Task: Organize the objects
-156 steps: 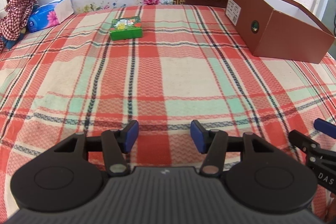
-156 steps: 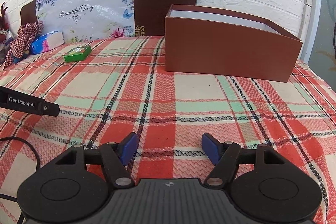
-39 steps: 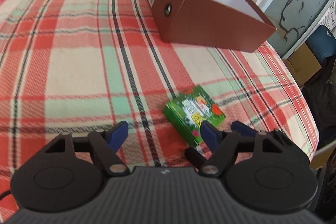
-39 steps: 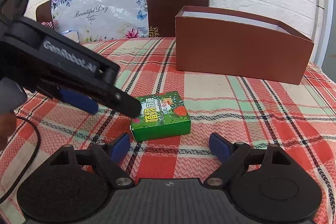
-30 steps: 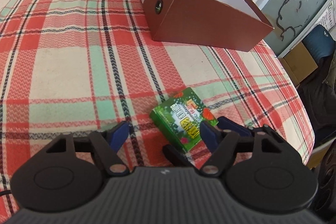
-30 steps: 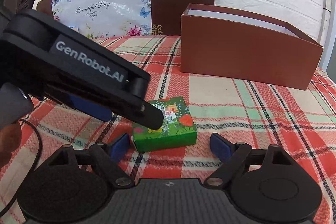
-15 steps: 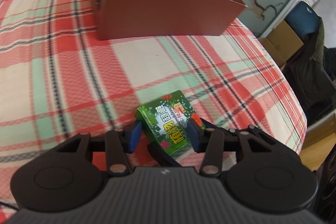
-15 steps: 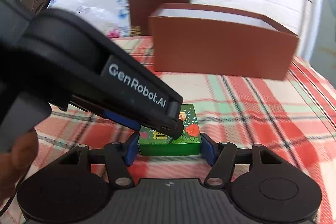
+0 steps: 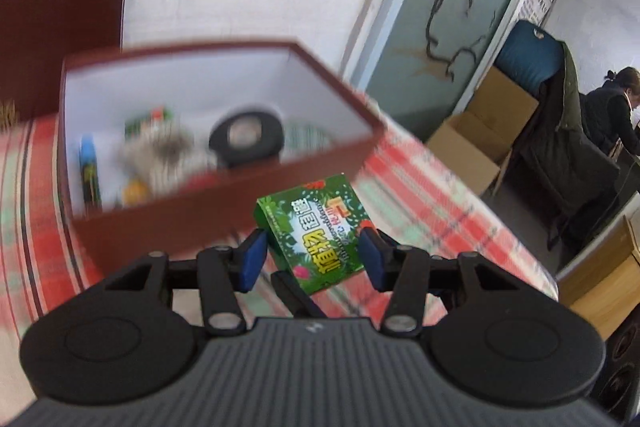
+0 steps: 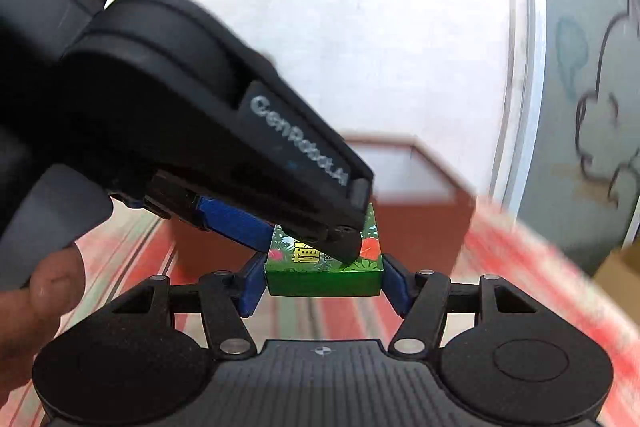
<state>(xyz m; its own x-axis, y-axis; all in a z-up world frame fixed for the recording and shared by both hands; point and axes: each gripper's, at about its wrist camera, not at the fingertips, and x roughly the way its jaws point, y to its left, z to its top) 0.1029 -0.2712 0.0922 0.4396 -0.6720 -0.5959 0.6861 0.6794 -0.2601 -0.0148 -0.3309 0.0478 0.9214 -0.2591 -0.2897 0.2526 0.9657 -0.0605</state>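
Both our jaws clamp the green carton [image 9: 316,231], left gripper [image 9: 310,259] and right gripper [image 10: 323,281] together, now lifted off the plaid bed [image 9: 420,195], just before the brown box [image 9: 168,223] holding a black tape roll [image 9: 248,139] and blurred items.

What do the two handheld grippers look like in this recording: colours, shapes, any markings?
Both are matte black. The left gripper and the right gripper share a ribbed dark-grey top plate, two round discs at the sides, linkage bars with silver rivets, and fingers with blue pads. The left one's side, seen from the right wrist, bears white "GenRobot.AI" lettering. No cables or sleeves show.
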